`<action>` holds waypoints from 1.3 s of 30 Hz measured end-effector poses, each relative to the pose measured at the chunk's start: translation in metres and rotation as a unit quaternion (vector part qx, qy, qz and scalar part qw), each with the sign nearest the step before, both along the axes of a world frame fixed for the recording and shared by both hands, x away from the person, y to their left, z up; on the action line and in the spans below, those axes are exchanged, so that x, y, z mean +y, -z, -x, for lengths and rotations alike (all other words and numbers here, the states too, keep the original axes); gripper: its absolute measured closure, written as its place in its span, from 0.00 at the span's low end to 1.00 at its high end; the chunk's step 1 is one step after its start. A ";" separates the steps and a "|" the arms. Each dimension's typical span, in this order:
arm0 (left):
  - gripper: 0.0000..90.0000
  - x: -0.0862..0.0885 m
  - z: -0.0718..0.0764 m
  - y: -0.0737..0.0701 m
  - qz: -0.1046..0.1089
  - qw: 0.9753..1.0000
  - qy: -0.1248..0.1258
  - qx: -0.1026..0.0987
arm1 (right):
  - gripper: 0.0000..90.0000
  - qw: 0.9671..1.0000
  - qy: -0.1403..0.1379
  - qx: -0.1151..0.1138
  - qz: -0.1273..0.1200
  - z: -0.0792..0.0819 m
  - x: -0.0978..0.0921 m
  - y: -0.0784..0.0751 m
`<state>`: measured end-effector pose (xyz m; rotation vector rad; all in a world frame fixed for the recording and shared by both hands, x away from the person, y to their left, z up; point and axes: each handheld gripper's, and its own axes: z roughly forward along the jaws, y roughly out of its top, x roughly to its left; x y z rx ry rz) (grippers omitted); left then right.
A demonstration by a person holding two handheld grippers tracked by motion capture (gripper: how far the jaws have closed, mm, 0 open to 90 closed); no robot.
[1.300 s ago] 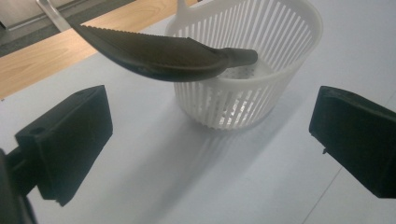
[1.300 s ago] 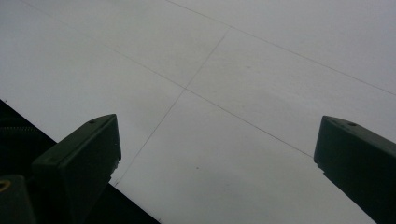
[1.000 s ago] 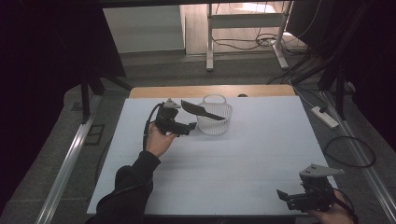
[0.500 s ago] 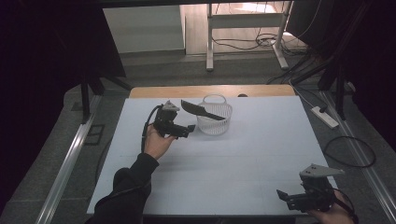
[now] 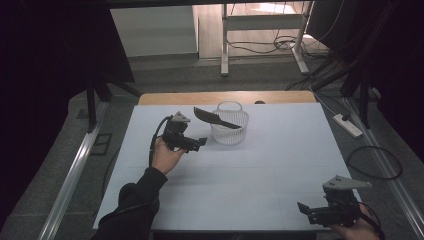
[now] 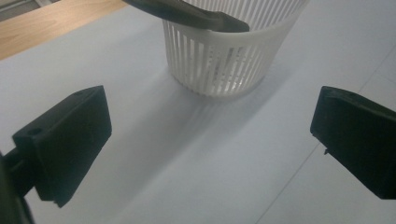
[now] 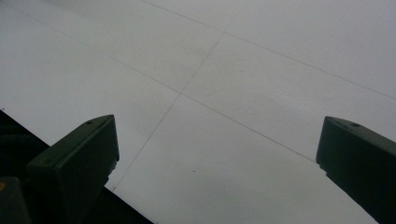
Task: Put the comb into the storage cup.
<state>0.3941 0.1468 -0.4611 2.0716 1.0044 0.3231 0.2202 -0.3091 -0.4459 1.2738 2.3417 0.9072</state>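
My left hand-held gripper (image 5: 199, 144), jaws wide apart and empty, has backed slightly away from the white slotted basket (image 5: 230, 128), which stands just beyond it on the counter (image 5: 280, 165). A dark knife-like utensil (image 5: 215, 118), its type uncertain, stays across the basket rim, so placement looks complete. My right hand-held gripper (image 5: 303, 211), jaws apart, idles at the near edge. Count: one basket, one utensil, two hand-held grippers.

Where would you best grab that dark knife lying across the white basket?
Probably by the end that juts out past the basket rim on the left tongs' side, coming in from the left. The knife rests across the rim, that end free in air.
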 end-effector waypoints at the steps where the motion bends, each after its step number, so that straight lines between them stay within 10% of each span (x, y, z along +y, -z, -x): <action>1: 0.00 0.002 0.002 0.000 0.001 1.000 0.001 0.002 | 0.00 1.000 0.000 -0.001 -0.001 0.000 0.000 0.000; 39: 0.00 0.029 0.046 -0.003 0.009 1.000 -0.003 0.007 | 0.00 1.000 -0.005 -0.014 0.003 0.003 0.001 -0.001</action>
